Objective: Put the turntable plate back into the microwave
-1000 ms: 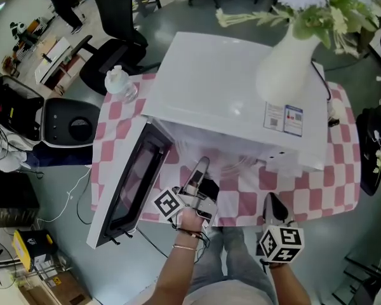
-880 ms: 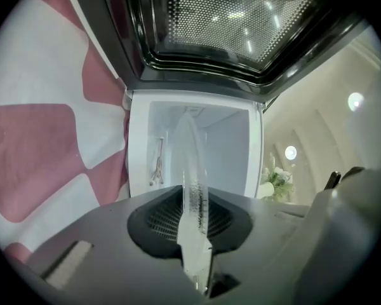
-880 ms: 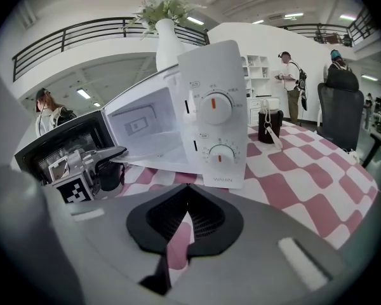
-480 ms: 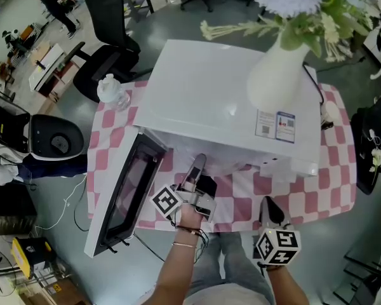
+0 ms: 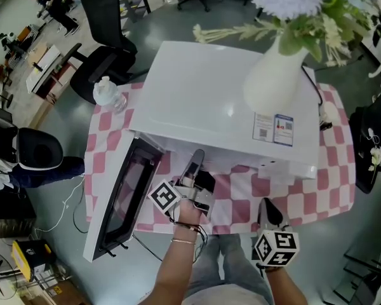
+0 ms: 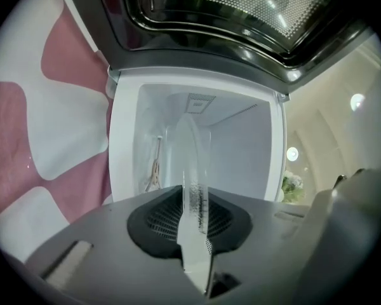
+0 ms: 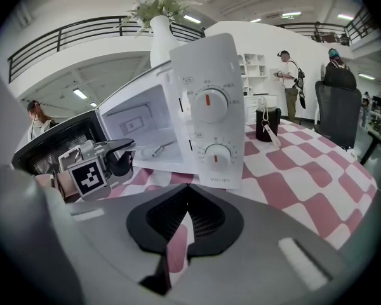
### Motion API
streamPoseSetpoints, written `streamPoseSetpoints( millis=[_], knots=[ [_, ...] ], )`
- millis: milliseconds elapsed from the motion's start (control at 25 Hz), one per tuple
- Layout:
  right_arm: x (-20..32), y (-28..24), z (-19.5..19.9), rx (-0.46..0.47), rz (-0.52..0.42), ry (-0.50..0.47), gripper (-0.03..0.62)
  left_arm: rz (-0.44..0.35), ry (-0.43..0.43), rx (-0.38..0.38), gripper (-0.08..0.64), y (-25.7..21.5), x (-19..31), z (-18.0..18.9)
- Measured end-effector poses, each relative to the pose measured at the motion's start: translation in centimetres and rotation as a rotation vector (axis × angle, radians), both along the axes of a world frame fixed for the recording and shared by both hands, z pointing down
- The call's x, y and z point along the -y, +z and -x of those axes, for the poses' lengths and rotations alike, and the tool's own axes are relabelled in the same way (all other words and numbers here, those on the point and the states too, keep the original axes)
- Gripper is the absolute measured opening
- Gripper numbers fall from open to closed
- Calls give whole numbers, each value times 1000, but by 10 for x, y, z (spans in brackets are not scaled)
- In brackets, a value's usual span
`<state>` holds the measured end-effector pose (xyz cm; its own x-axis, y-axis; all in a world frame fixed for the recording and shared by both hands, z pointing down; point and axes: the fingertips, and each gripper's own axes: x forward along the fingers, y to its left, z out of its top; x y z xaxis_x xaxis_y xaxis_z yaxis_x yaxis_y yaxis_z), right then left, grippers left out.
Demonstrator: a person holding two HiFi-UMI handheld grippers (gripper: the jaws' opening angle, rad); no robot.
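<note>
Moved: left gripper (image 5: 195, 161) has edged closer to boxy white microwave (image 5: 222, 100).
Left jaws: clamped on clear glass turntable plate (image 6: 192, 164), edge-on at the open cavity's mouth.
Right gripper (image 5: 267, 205): jaws together, empty.

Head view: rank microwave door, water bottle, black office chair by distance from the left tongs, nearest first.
1. Microwave door, open, just left of the left tongs, which grip the turntable plate.
2. Water bottle, at the far-left corner of the checked cloth.
3. Black office chair, on the floor beyond the bottle.
</note>
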<state>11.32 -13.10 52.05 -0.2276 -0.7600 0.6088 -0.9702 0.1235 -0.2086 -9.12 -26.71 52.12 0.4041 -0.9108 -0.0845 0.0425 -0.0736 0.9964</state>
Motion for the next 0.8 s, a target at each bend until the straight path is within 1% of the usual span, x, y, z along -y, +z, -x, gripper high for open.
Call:
streamPoseSetpoints(
  millis=[360, 600, 800],
  knots=[
    [2, 3, 0, 6, 12, 7, 9, 20, 1, 3, 44, 1, 13, 0],
    [4, 5, 1, 9, 15, 7, 9, 26, 15, 21, 44, 2, 20, -2],
    [4, 8, 3, 12, 19, 9, 9, 38, 23, 22, 45, 3, 27, -5]
  ],
)
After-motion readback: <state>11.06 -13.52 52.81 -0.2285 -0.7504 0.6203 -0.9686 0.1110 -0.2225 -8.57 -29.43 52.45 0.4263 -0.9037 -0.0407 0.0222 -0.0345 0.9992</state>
